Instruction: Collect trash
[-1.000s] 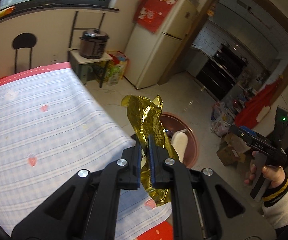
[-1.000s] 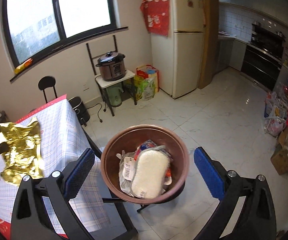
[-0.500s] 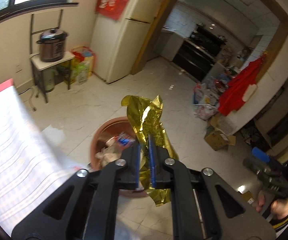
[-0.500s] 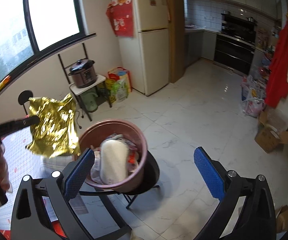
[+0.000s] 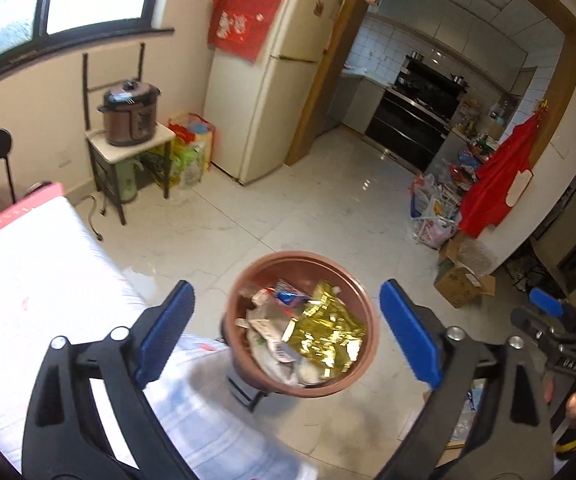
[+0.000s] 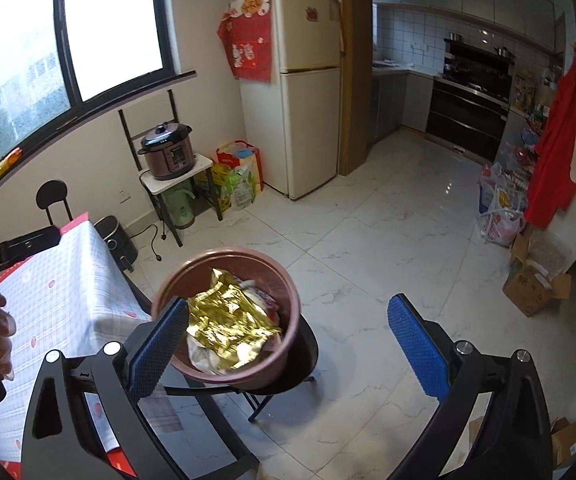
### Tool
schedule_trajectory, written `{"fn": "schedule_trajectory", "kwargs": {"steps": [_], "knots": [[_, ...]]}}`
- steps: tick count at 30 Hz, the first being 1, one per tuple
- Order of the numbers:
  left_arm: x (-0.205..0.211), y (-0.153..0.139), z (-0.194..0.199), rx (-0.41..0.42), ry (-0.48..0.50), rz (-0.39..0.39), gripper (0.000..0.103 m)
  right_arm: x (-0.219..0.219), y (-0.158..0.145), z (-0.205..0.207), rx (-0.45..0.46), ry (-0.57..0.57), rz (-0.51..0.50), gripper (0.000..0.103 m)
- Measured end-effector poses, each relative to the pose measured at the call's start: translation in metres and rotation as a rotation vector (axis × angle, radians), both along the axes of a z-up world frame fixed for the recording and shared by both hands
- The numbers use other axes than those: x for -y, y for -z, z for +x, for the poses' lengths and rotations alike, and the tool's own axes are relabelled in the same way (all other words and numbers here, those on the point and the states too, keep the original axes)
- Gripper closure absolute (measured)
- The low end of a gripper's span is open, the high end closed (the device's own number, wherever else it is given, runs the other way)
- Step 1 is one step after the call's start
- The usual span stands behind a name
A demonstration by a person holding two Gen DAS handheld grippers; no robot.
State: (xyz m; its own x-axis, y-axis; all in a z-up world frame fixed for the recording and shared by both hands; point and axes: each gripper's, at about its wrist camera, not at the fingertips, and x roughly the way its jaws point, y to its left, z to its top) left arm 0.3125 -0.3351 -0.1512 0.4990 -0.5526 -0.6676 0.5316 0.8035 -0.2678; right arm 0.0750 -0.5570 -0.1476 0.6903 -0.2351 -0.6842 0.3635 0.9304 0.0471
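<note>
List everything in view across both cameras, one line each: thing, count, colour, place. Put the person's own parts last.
bin: one, brown, on a black stool beside the table
gold wrapper: one, gold foil, in the bin on top of the other trash
other trash: several pieces, mostly white, in the bin
table: one, pale checked cloth, left of the bin
fridge: one, cream, against the far wall
pressure cooker: one, brown, on a small stand under the window
black chair: one, behind the table
cardboard boxes: two, brown, on the floor at right
left tool: open, jaws just opened, empty, above the bin
right tool: open, empty, near the bin
</note>
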Motion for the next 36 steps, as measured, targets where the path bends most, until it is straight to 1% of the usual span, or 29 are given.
{"fn": "schedule_trajectory", "kwargs": {"steps": [7, 13, 16, 23, 25, 29, 33, 36], "knots": [[-0.055, -0.032, -0.022, 0.078, -0.051, 0.009, 0.009, -0.04, -0.031, 0.008, 0.032, -0.057, -0.029, 0.005], [-0.105, -0.061, -0.047, 0.136, -0.1, 0.005, 0.006, -0.086, -0.055, 0.008, 0.062, -0.105, -0.062, 0.005], [-0.13, -0.075, -0.063, 0.16, -0.141, 0.008, 0.006, -0.112, -0.066, 0.008, 0.073, -0.127, -0.078, 0.005], [-0.206, -0.102, -0.102, 0.214, -0.256, 0.01, 0.006, -0.181, -0.091, 0.001, 0.106, -0.183, -0.124, 0.005], [-0.223, -0.11, -0.112, 0.225, -0.282, 0.006, 0.006, -0.197, -0.094, -0.001, 0.113, -0.198, -0.132, 0.005], [-0.258, -0.124, -0.137, 0.266, -0.342, 0.024, 0.006, -0.228, -0.102, -0.004, 0.133, -0.228, -0.147, 0.005], [-0.286, -0.132, -0.16, 0.303, -0.396, 0.043, 0.006, -0.252, -0.105, -0.005, 0.14, -0.224, -0.16, 0.005], [-0.302, -0.135, -0.171, 0.315, -0.422, 0.044, 0.006, -0.266, -0.106, -0.005, 0.142, -0.223, -0.165, 0.005]]}}
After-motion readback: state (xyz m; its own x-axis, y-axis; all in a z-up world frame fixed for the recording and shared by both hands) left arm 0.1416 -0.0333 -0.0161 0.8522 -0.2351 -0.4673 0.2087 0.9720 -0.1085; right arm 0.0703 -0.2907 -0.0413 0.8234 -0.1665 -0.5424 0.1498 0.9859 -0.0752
